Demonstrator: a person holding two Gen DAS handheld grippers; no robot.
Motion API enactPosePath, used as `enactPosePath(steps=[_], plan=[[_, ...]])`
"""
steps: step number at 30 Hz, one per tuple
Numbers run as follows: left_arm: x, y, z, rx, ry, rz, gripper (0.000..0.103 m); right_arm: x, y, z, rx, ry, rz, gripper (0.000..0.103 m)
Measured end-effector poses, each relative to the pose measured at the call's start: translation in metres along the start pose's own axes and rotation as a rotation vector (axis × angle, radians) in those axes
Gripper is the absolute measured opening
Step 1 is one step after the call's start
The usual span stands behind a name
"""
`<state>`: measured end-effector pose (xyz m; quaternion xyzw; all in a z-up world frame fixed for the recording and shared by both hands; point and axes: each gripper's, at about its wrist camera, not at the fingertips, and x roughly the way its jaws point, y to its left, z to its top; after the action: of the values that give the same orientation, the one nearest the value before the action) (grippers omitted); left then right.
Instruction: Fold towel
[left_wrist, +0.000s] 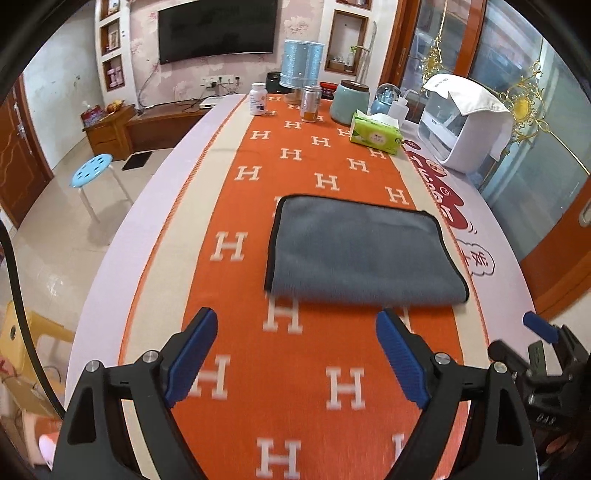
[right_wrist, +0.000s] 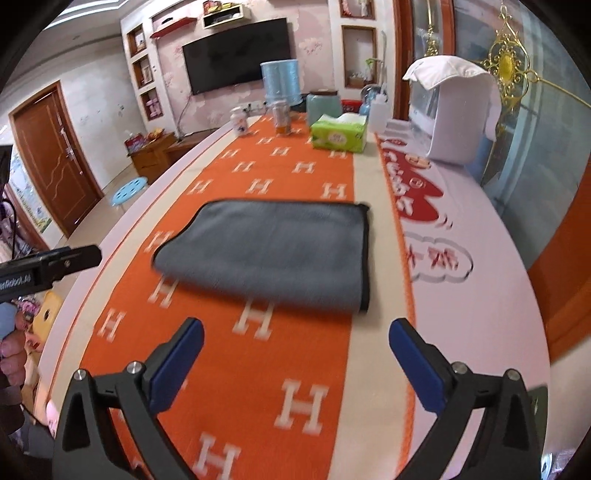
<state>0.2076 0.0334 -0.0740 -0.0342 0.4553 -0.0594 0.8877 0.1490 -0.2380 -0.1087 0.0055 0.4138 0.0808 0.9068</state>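
Observation:
A grey towel (left_wrist: 360, 253) with a black hem lies folded flat on the orange H-patterned table runner (left_wrist: 258, 369); it also shows in the right wrist view (right_wrist: 273, 251). My left gripper (left_wrist: 297, 325) is open and empty, a short way in front of the towel's near edge. My right gripper (right_wrist: 297, 334) is open and empty, also just short of the near edge. The right gripper's blue fingertip (left_wrist: 541, 326) shows at the right of the left wrist view. The left gripper's body (right_wrist: 48, 264) shows at the left of the right wrist view.
At the table's far end stand a green tissue pack (left_wrist: 375, 133), a can (left_wrist: 310, 103), a white pill bottle (left_wrist: 258, 99), a teal jar (left_wrist: 349, 101) and a white appliance (left_wrist: 465, 122) under a cloth. A blue stool (left_wrist: 92, 170) stands on the floor to the left.

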Motion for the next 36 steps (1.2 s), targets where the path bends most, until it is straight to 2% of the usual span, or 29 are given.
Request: enactPosePath(steps=[5,9,16,22,27,33,36], plan=[[-0.029,0.001,-0.039,-0.034,0.014,0.012,0.087,-0.027,0.011,-0.034,0.006,0.028,0.016,0.101],[-0.052,-0.004,-0.072,-0.024,0.024,0.02,0.087,-0.05,0.012,-0.053,0.026,0.035,0.017,0.101],[-0.084,-0.021,-0.103,0.011,0.035,-0.005,0.087,-0.094,0.012,-0.073,0.055,0.023,-0.009,0.103],[-0.113,-0.036,-0.113,0.068,0.026,-0.015,0.087,-0.128,0.012,-0.081,0.092,0.031,0.002,0.103],[-0.141,-0.044,-0.113,0.068,0.003,-0.034,0.087,-0.151,0.017,-0.082,0.12,0.036,0.018,0.103],[-0.174,-0.052,-0.107,0.079,-0.058,-0.023,0.087,-0.179,0.022,-0.077,0.145,0.016,0.04,0.103],[-0.189,-0.056,-0.104,0.078,-0.09,-0.011,0.093,-0.188,0.028,-0.074,0.138,0.002,0.045,0.103]])
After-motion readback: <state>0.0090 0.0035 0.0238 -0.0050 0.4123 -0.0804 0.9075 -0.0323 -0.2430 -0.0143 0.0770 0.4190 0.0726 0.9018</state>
